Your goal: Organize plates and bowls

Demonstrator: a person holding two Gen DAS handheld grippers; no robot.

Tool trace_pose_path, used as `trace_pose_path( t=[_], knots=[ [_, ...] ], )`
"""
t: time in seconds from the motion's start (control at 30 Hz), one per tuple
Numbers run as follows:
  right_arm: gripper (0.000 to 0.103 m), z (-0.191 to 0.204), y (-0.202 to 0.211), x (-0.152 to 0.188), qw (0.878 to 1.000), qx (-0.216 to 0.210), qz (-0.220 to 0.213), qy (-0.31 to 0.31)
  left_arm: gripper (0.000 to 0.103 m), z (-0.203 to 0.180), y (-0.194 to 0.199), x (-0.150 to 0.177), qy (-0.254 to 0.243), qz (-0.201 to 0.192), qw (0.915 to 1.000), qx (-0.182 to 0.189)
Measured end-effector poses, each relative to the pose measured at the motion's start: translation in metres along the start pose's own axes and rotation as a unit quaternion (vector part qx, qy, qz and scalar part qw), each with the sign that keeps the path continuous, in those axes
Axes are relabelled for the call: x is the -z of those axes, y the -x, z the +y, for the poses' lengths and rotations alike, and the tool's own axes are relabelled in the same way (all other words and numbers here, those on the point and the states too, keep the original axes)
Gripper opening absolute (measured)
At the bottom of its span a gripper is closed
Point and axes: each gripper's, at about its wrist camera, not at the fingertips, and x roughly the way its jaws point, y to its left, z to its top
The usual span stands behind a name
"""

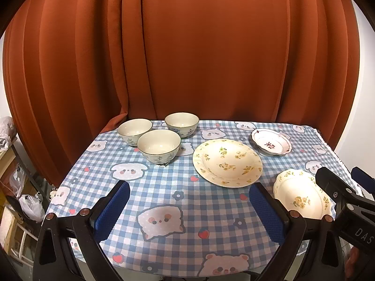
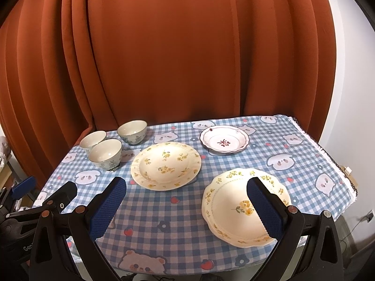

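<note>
Plates and bowls sit unsorted on a tabletop point(image 1: 164, 194) under a blue checked cloth printed with cartoon animals, in front of a rust-coloured curtain point(image 1: 187, 46). Three bowls cluster at the far left corner: the nearest bowl point(image 1: 159, 145), the left bowl point(image 1: 134, 131) and the far bowl point(image 1: 181, 124), close together and perhaps touching. A large round floral plate point(image 2: 166, 165) lies near the middle, a small red-patterned dish point(image 2: 224, 141) sits behind it to the right, and a scalloped floral plate point(image 2: 234, 206) lies at the near right edge.

Both tools hang above the near edge of the cloth, nothing held. The left gripper point(image 1: 188, 208) has its blue-padded fingers spread wide over bare cloth; the right gripper point(image 2: 186, 206) is likewise spread, one finger crossing the view of the scalloped plate.

No stacking looks begun. A sensible first step, by the layout, is to nest the bowls with the left tool and stack the plates with the right. Flat plates offer little to pinch: a finger would need to slip under the raised rim, and the scalloped plate near the table edge could slide off if pushed. Bowls are best taken by the wall, one pad inside and one outside, then lowered straight to avoid a clink or chip.
</note>
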Motion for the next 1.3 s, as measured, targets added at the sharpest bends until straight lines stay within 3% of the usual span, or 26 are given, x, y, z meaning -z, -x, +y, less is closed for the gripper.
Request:
trace_pose_path(
  t=[0.97, 1.13, 1.3],
  knots=[
    [0.103, 0.003, 0.005, 0.003, 1.000, 0.009, 0.001, -0.010, 0.102, 0.013, 0.000, 0.001, -0.008, 0.003, 1.0000, 0.003],
    [0.103, 0.011, 0.004, 0.001, 1.000, 0.014, 0.002, -0.010, 0.102, 0.020, -0.005, 0.004, -0.005, 0.013, 0.9998, 0.014],
    [0.103, 0.014, -0.001, 0.002, 1.000, 0.020, 0.013, -0.011, 0.102, 0.007, -0.004, 0.004, -0.031, 0.008, 0.9990, 0.030]
  ],
)
